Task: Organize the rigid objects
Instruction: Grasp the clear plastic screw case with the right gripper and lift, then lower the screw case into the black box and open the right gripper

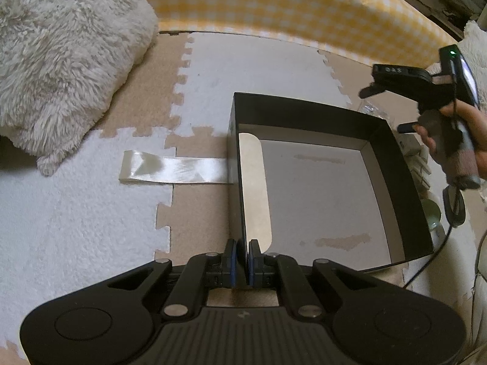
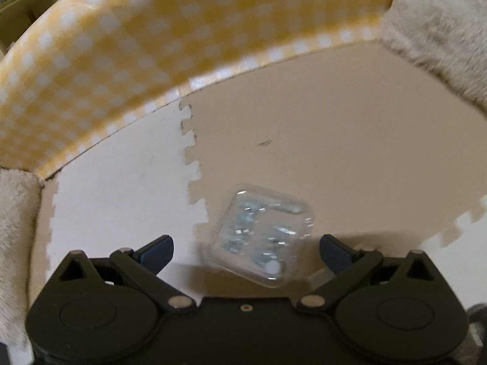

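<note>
- Clear plastic case (image 2: 261, 238) with small metallic bits inside lies tilted on the floor mat (image 2: 334, 152), just in front of the right tongs (image 2: 246, 248) and between their blue-padded fingers (image 2: 156, 251), which stand spread wide and touch nothing.
- Black box (image 1: 304, 109), open-topped with a pale bare bottom, sits on the same mat; the left tongs (image 1: 242, 254) are pressed together on its near wall, one finger outside and one inside.
- A shiny ribbon strip (image 1: 173, 171) runs flat from the box's left wall across the mat.
- The mat is interlocking foam tiles in white and tan, with toothed seams.
- Beyond the box rises a yellow-and-white checked panel (image 1: 289, 9); a fluffy cream cushion (image 1: 67, 54) lies left of the box.
- At the box's right side the right tongs show in the person's hand (image 1: 456, 133), and the fingertips are hard to read there.
- Things behind the box's right wall are mostly hidden and cannot be identified.
- The case is blurred, so its contents stay unclear.
</note>
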`<state>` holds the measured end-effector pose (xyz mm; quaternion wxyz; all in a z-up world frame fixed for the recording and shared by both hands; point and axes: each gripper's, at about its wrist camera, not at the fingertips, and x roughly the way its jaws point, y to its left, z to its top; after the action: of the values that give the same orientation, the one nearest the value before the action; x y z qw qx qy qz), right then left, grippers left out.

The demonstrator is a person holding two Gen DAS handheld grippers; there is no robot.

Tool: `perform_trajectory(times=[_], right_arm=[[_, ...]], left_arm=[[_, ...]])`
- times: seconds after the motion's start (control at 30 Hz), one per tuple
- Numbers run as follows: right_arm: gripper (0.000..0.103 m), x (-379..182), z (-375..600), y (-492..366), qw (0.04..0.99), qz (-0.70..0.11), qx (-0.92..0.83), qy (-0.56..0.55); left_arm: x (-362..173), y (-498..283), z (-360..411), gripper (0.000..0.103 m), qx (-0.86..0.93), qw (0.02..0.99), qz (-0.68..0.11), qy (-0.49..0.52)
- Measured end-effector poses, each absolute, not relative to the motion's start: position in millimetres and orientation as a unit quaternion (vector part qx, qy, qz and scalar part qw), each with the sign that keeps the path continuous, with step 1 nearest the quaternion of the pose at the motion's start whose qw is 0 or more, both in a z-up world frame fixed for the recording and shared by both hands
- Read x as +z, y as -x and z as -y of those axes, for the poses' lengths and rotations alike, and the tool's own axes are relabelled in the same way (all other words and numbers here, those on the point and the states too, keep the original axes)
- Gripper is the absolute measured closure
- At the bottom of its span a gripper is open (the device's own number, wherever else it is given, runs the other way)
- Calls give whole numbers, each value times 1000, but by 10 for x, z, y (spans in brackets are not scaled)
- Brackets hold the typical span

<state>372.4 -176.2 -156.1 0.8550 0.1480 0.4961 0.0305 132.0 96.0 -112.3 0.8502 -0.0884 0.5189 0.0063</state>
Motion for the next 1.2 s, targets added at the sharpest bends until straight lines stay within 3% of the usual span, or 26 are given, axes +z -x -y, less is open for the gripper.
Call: perform_trajectory(times=[0.13, 0.3, 0.47, 0.8, 1.2], right_arm=[[0, -1626, 1715, -3825, 854, -493, 35, -163], [1, -1655, 1563, -3902, 866, -488, 33, -105], [29, -1643, 1450, -3899, 874, -485, 5, -25], [30, -1502, 1602, -3658, 880, -474, 18, -34], [30, -815, 1489, -2954, 889, -435, 103, -97]], left_arm=[[-1128, -1322, -964, 95, 6, 850, -519, 89], [-1129, -1322, -970, 95, 5, 850, -519, 90], [-1133, -1321, -970, 95, 4, 850, -519, 89], [-1136, -1317, -970, 95, 4, 850, -519, 88], [-1141, -1310, -998, 95, 4, 849, -519, 97]])
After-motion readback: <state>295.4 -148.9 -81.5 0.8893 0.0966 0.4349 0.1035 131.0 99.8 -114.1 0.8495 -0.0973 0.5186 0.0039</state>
